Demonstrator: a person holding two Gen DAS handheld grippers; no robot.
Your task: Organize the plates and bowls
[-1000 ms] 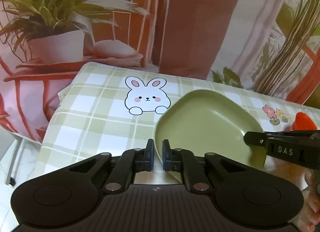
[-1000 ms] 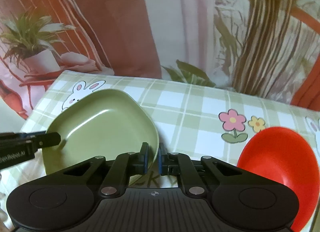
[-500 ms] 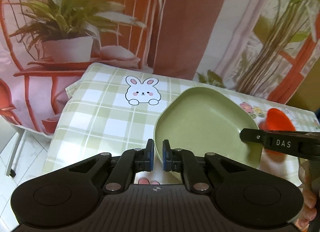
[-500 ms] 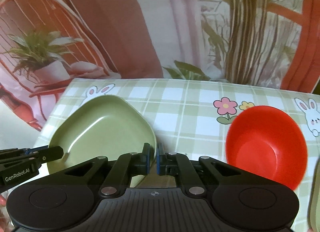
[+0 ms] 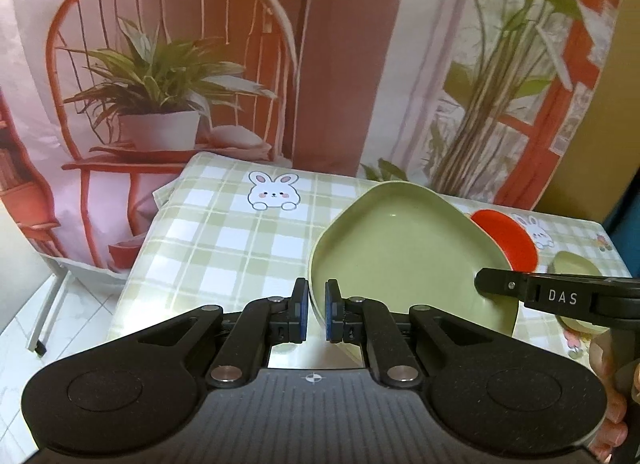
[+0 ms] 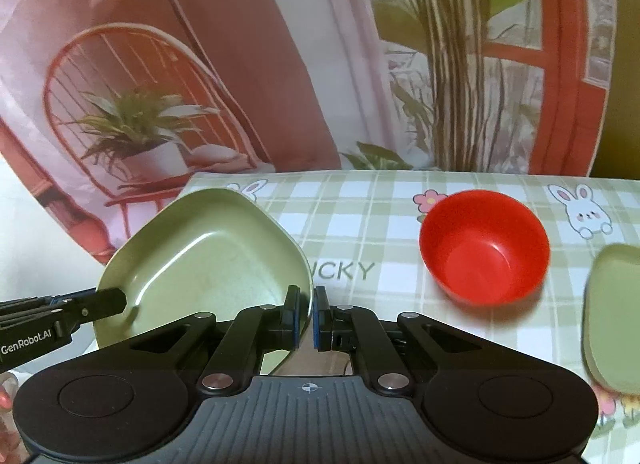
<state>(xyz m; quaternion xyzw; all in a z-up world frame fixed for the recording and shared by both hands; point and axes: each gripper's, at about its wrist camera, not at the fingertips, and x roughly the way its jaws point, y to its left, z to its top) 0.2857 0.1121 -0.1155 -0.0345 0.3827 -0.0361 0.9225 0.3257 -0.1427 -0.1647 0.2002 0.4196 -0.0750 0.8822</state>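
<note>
Black left tongs [image 5: 316, 311] and right tongs [image 6: 305, 315] each pinch the rim of one green plate [image 5: 404, 252], holding it tilted above the checked counter [image 5: 224, 248]. Beyond it a red bowl [image 6: 484, 248] sits upright, another green dish [image 6: 612, 320] beside it.

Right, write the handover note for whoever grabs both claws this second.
Left claw: shut on the near rim of the green plate.
Right claw: shut on the same plate's opposite rim, so both carry it, tilted, above the checked tablecloth.
Red bowl: on the cloth to the right, empty.
Second green dish: at the far right edge, only partly in view.
Done: plate gripped and off the table.
Left: set it down with the other dishes, probably toward the second green dish, then deal with the bowl.
</note>
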